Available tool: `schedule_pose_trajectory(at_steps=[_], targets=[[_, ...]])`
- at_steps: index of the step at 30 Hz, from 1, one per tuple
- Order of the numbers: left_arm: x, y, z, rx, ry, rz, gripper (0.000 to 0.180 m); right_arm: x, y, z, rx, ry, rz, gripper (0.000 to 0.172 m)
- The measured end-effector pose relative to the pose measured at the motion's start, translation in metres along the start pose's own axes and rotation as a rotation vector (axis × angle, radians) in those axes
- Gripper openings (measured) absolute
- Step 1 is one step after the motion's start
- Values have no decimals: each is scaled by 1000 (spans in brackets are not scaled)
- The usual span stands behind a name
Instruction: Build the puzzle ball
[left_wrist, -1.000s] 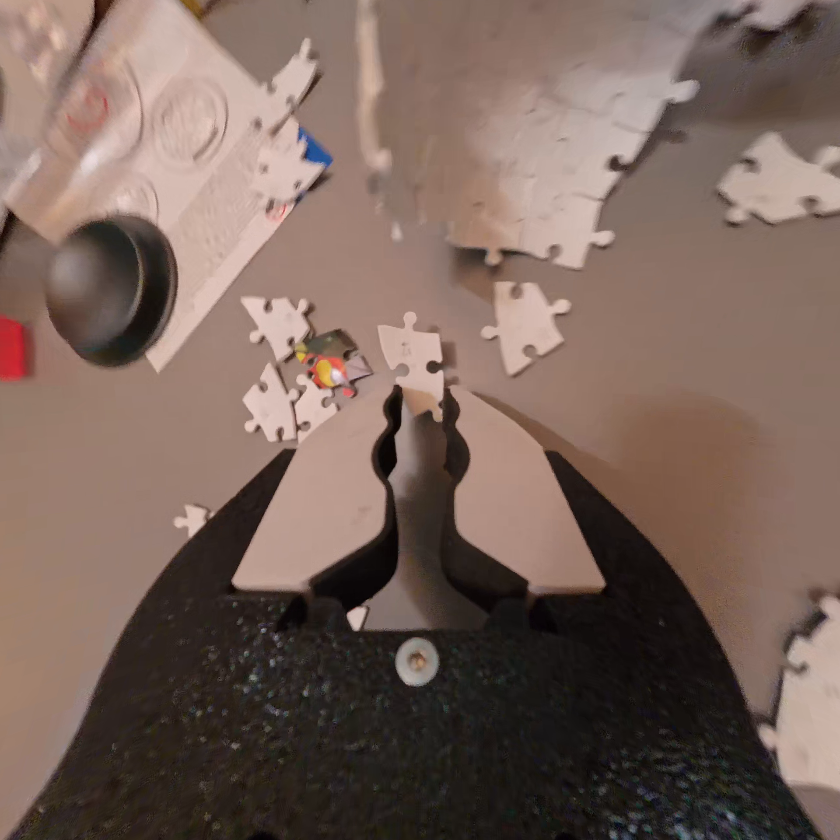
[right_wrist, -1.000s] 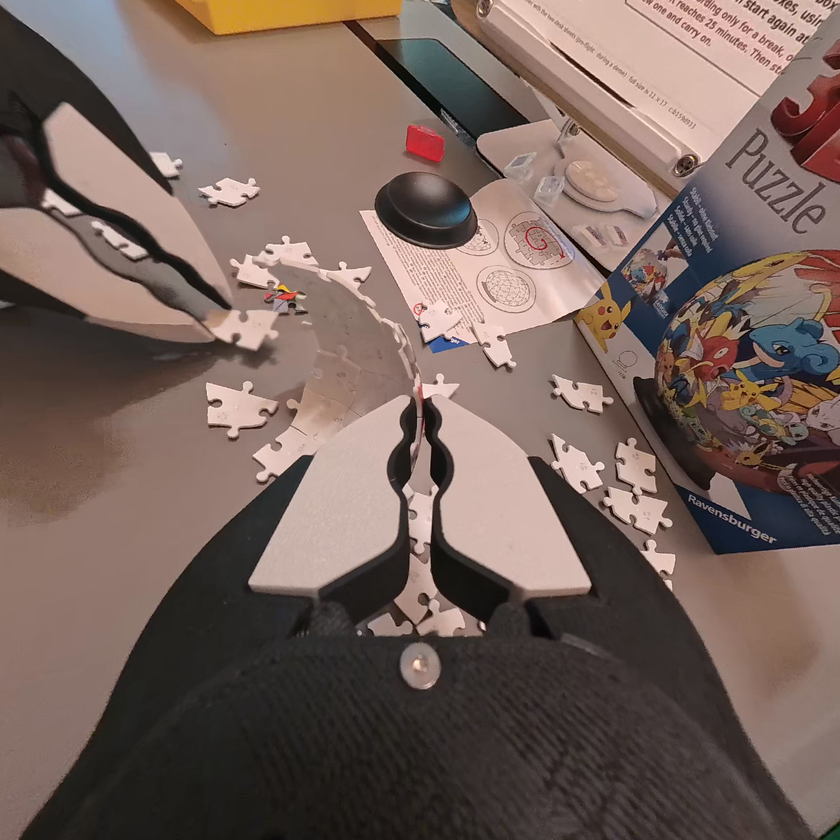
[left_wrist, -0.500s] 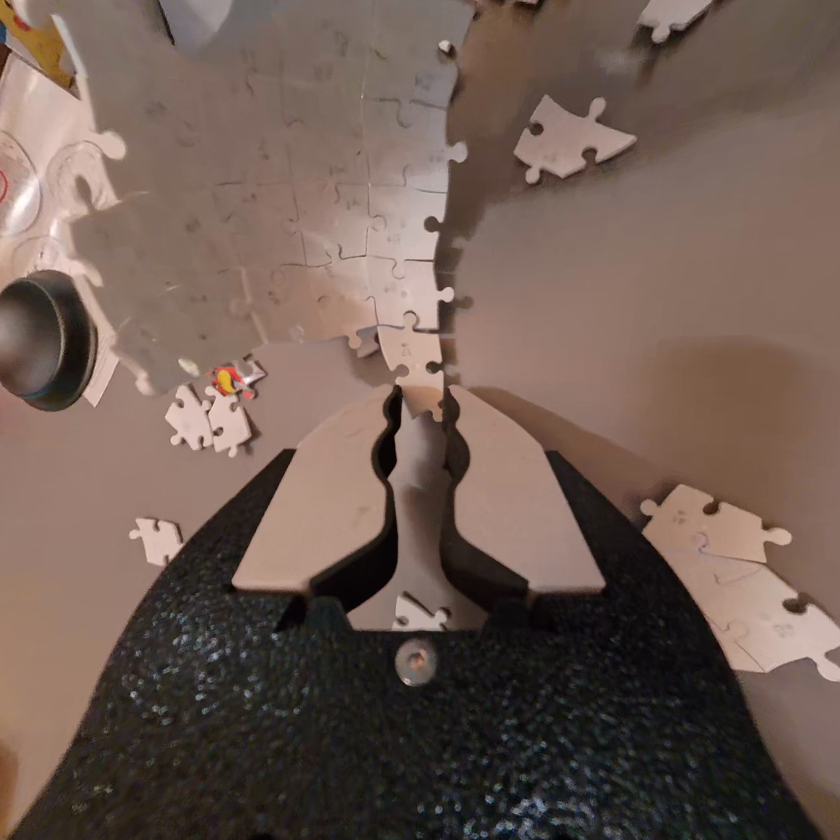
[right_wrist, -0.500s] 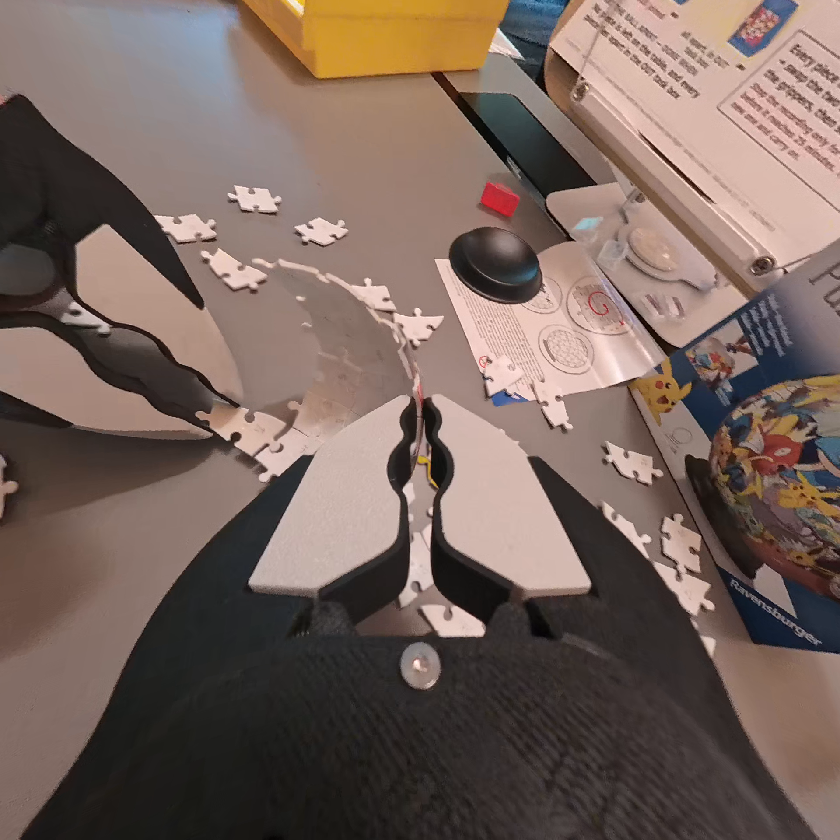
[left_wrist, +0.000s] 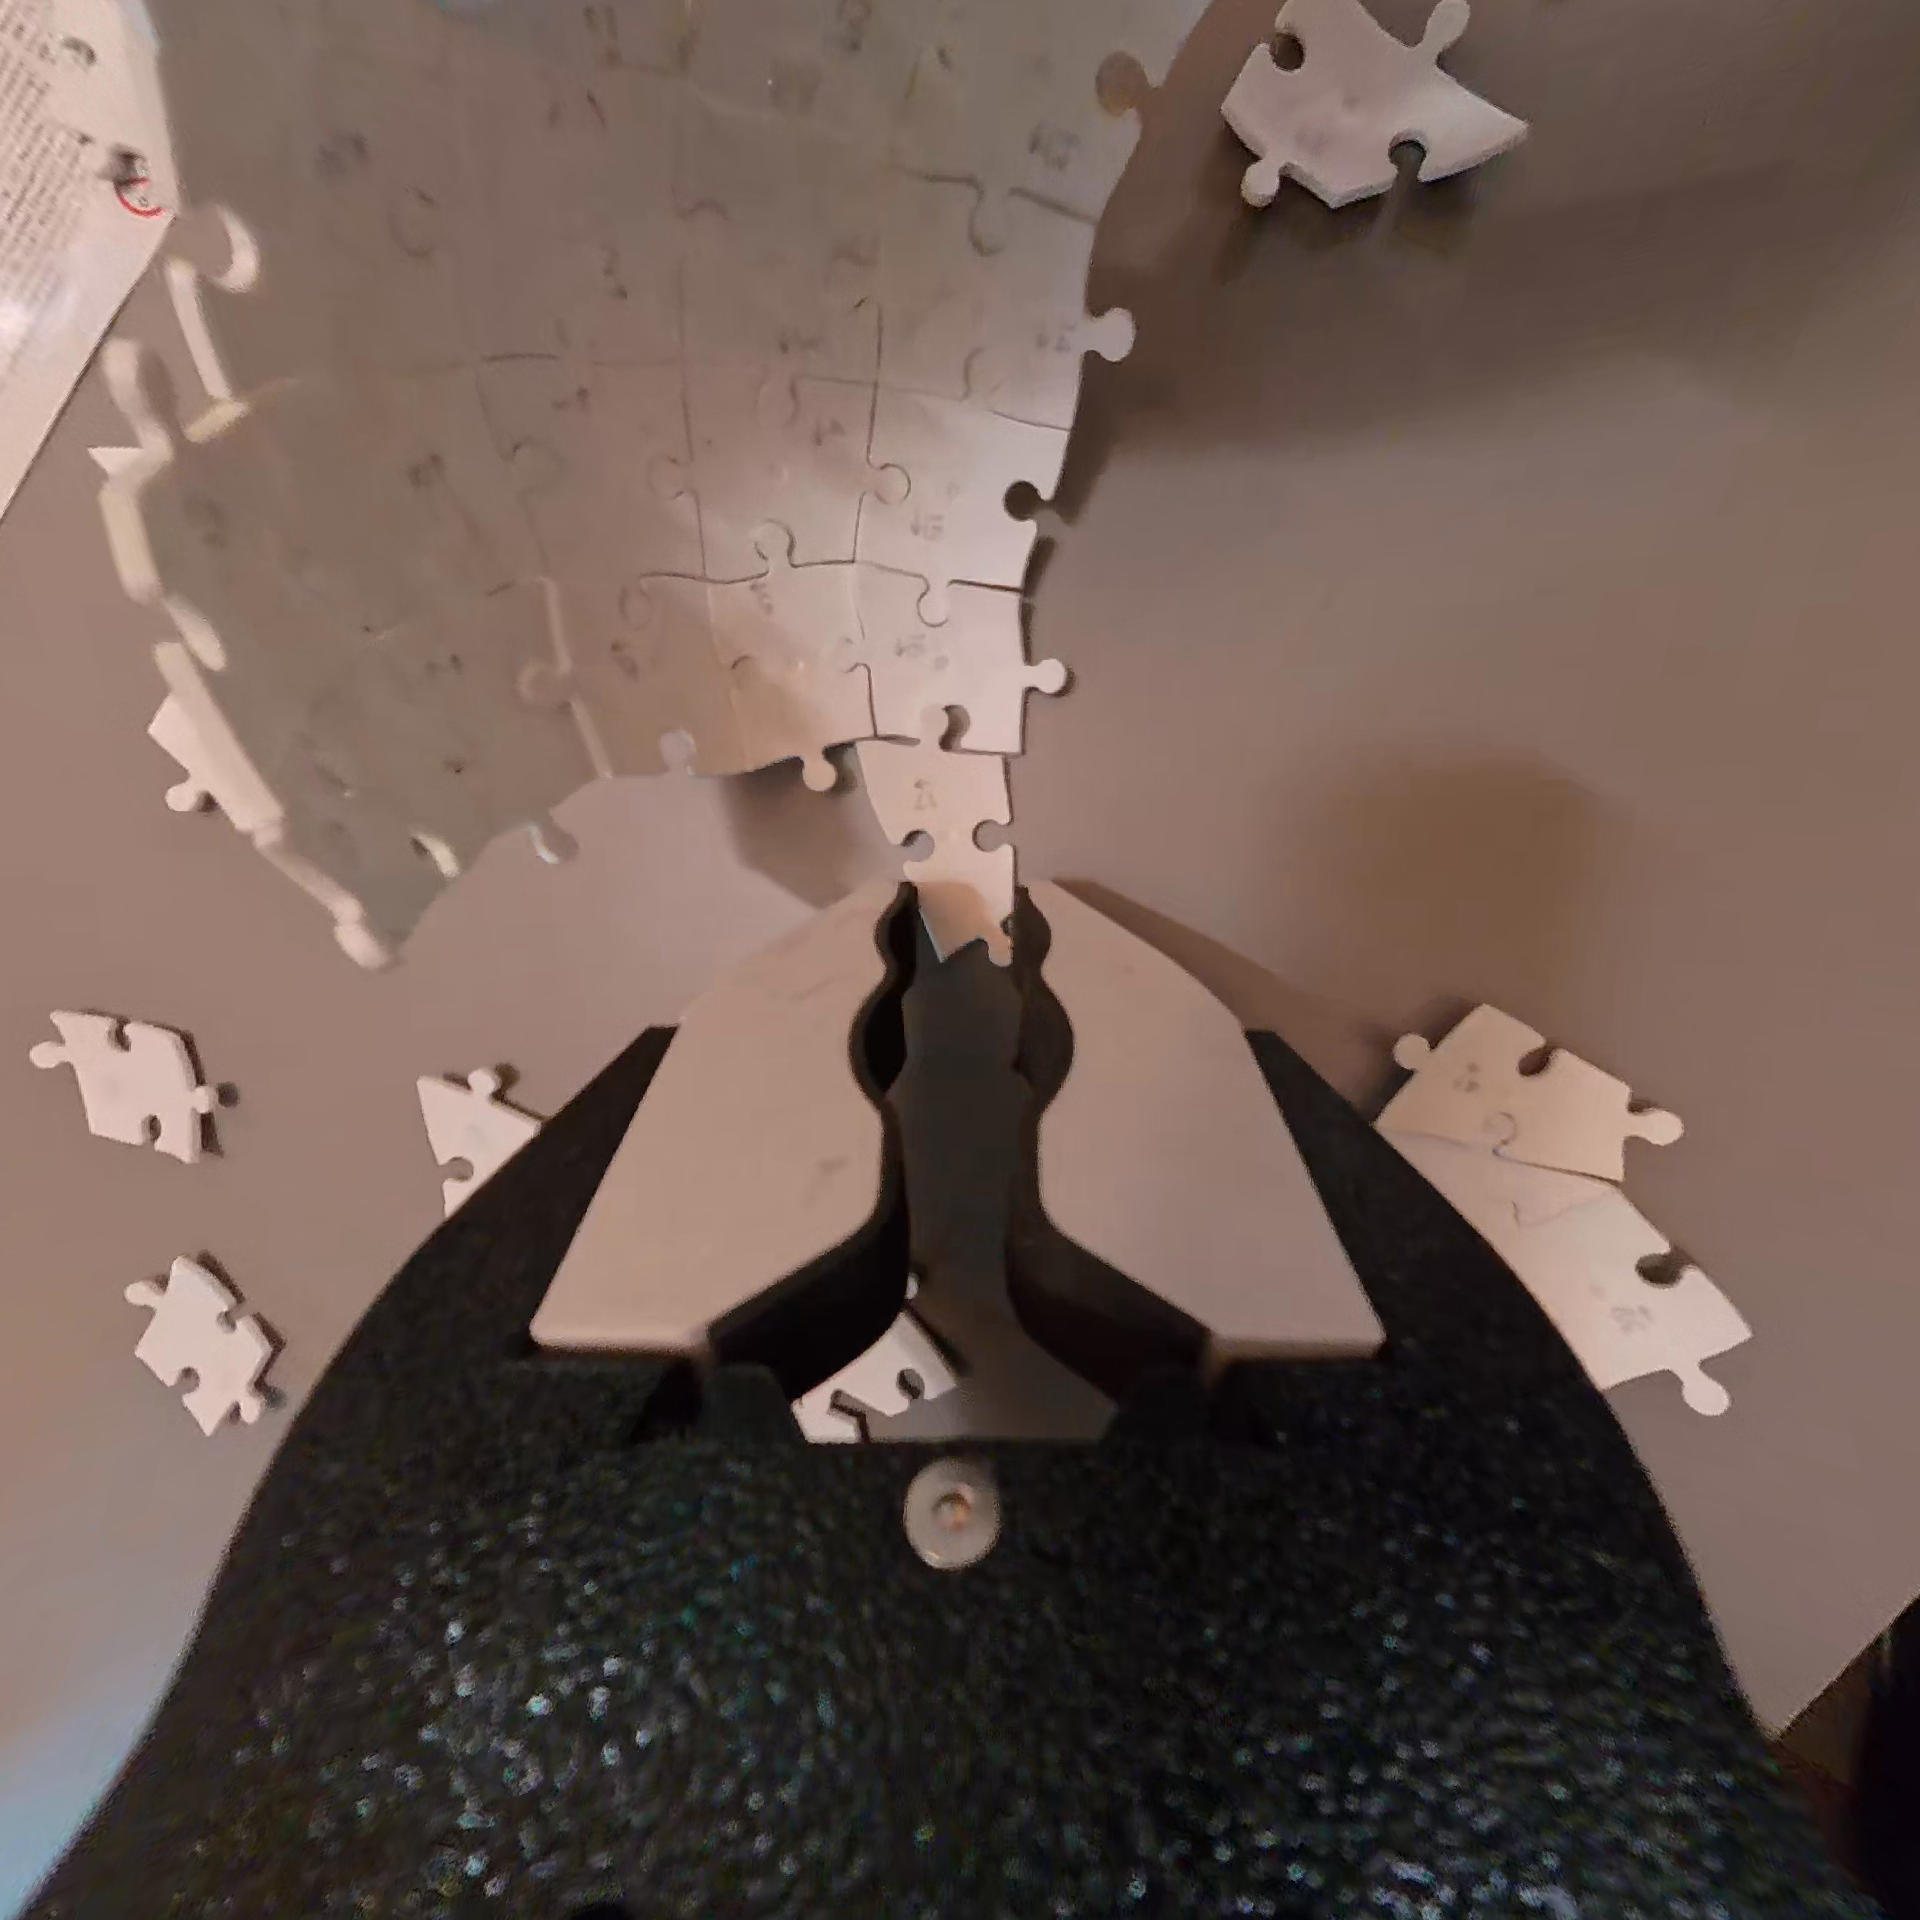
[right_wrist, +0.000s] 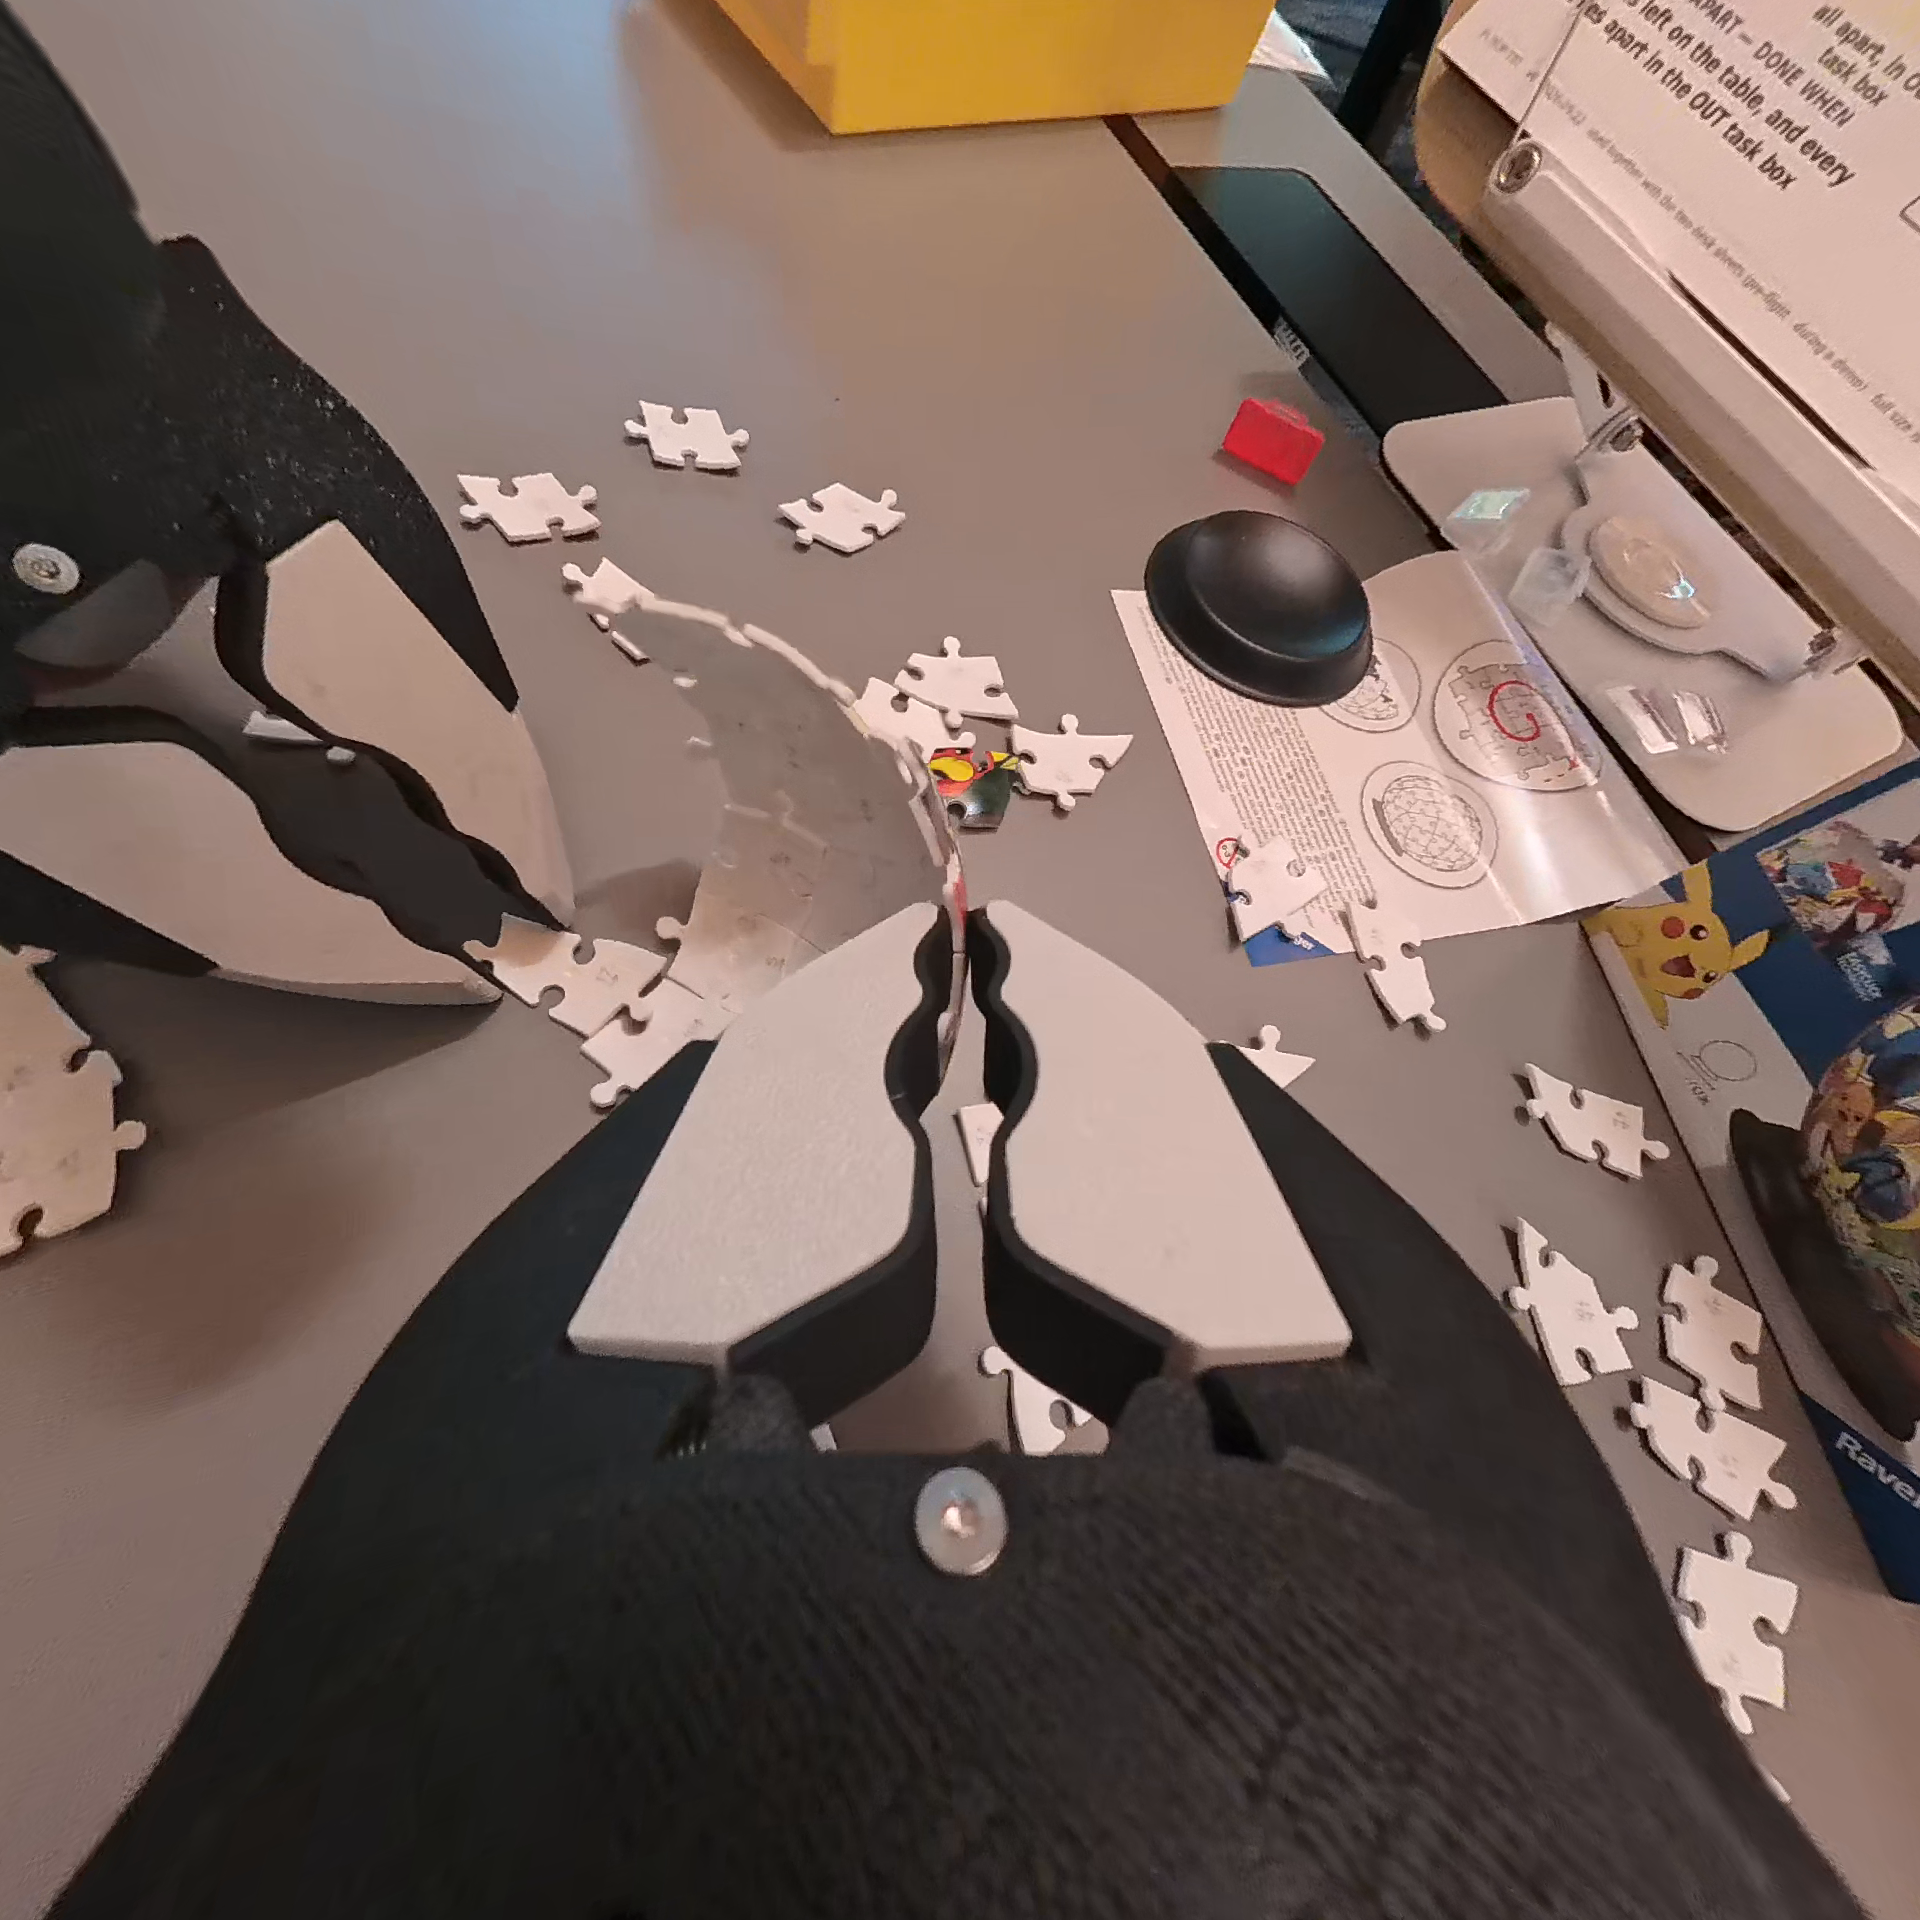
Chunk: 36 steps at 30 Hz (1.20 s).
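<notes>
Above the grey counter (right_wrist: 935, 312): curved shell of joined white puzzle pieces (right_wrist: 800, 790), right tongs (right_wrist: 961, 920) clenched on its edge; left tongs (left_wrist: 961, 914) pinching the end piece (left_wrist: 951, 821), apparently mid-separation.

Box: blue cardboard box (right_wrist: 1766, 935) at right carries printed lettering, partly cut off.
Leaflet: white sheet (right_wrist: 1299, 790) under the black dome, fine print beside round diagrams.
Stand: white page (right_wrist: 1714, 135), bold printed lines.
Joined puzzle pieces (left_wrist: 790, 436): faint marks on grey backs.
</notes>
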<state>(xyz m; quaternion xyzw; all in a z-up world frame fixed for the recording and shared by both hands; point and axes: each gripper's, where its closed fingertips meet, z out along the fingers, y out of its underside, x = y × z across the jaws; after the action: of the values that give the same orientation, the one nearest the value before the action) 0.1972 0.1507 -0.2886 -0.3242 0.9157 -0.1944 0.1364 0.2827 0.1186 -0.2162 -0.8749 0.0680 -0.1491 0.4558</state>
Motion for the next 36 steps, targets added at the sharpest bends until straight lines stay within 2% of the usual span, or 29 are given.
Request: schedule_pose_trajectory(at_steps=[1,13,19,21,28,36], targets=[[1,0,0,0,5,1,16,0,0,1,-1,1,-6,2],[1,1,-9,28,18,-17,20,-1,0,2,-8,15,-28,2],[-12,-17,-9,123,-99,61,4,-3,-1,4,-8,15,-50,3],[-13,-21,-6,125,-96,66,0,-4,0,4,-8,12,-51,3],[-13,-21,9,73,-98,121,0,-4,-1,4,-4,9,-59,3],[-6,-24,10,108,-52,211,0,-3,0,4,2,5,-53,3]])
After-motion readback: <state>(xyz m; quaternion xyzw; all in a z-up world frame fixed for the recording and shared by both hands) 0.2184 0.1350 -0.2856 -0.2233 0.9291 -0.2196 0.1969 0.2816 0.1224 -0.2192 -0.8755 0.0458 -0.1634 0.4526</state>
